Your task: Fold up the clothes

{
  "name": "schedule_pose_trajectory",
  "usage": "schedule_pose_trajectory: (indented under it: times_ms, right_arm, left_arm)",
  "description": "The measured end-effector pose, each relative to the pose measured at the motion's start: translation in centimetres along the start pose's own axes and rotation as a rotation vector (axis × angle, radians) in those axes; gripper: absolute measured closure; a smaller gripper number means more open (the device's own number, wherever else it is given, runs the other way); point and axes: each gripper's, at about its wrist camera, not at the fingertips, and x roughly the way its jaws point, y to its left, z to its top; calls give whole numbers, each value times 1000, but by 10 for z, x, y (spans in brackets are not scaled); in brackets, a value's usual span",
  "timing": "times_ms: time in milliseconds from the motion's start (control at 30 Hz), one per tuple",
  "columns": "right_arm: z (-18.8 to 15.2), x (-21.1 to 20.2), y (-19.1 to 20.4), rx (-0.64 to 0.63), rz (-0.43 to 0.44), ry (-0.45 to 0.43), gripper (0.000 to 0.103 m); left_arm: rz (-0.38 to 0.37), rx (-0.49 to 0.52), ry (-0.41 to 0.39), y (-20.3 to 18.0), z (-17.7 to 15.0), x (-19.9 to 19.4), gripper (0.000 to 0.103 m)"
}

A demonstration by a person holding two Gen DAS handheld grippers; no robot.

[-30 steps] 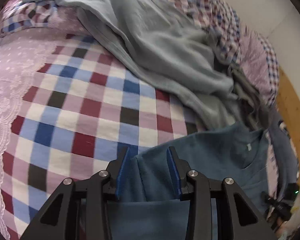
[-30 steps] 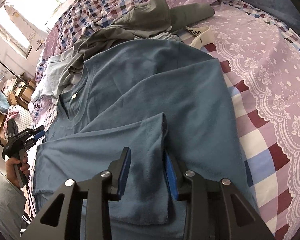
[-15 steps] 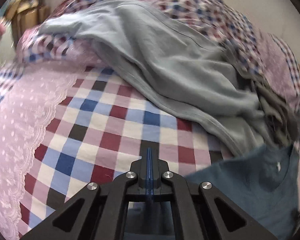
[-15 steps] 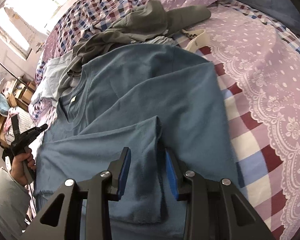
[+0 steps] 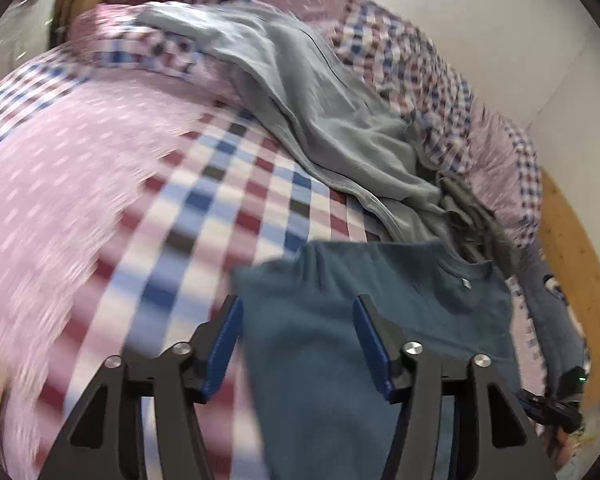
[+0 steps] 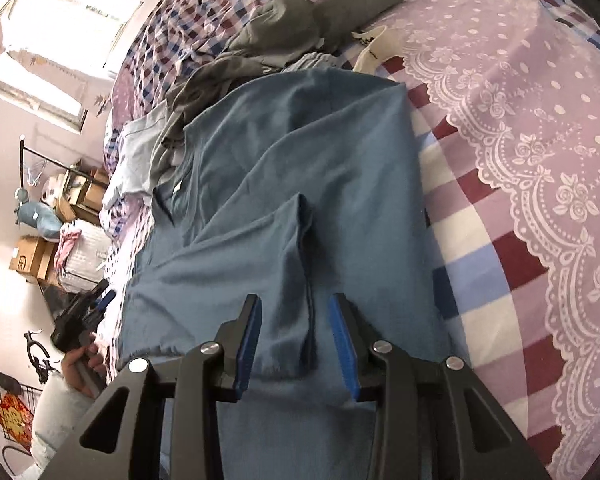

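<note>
**Blue T-shirt laid out on the bed, both grippers spread above it**

A bed with a checked and lace-printed cover (image 6: 540, 160) fills the room; cardboard boxes (image 6: 32, 258) stand by the wall at far left of the right-wrist view. Left to right: the left gripper (image 5: 298, 344) hangs over the shirt's left edge, fingers wide apart and gripping nothing, its view blurred. The blue T-shirt (image 6: 320, 168) lies flat in the middle of the cover, collar toward a heap of grey garments (image 5: 332, 120), with one sleeve (image 6: 260, 264) already turned in over the body. The right gripper (image 6: 294, 340) hovers over that sleeve's free end, fingers likewise wide and empty. A pale sock (image 6: 374, 46) lies beyond the shirt.

The step in hand appears to be the next fold. To do it well, each gripper should probably close on a single layered edge at matching positions on the shirt, lift only enough to clear the cloth, and carry both sides across together so that the folded sleeve stays put and no crease forms.
</note>
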Motion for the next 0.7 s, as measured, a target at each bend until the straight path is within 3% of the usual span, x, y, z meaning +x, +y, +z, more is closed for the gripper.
schedule_pose_trajectory:
  times_ms: [100,233,300,333,367,400,467,533,700]
  right_arm:
    - [-6,-1,5,-18,-10,5,65]
    - [-12,1,10,-49,-34,6,65]
    - [-15,2,12,-61,-48,0,65]
    - [-16,2,12,-66,-54,-2,67]
    - [-17,3,13,-72,-62,-5,80]
    - [-18,3,14,-79,-74,-4,99]
    - [-20,0,16,-104,-94,-2,100]
    - [-21,-7,17,-123,-114,-17,100]
    - [-22,-17,0,-85,-207,-60,103]
  left_arm:
    - [-5,-38,-4,13,-31,-27,40]
    - [1,-13,70,12,-74,-26,40]
    - [8,5,68,8,-88,-27,40]
    - [6,1,60,7,-90,-28,40]
    - [5,-4,53,5,-91,-29,40]
    - [6,-5,51,4,-92,-28,43]
    - [73,14,48,3,-95,-26,87]
    - [145,15,34,8,-95,-24,102]
    - [141,0,19,16,-98,-24,102]
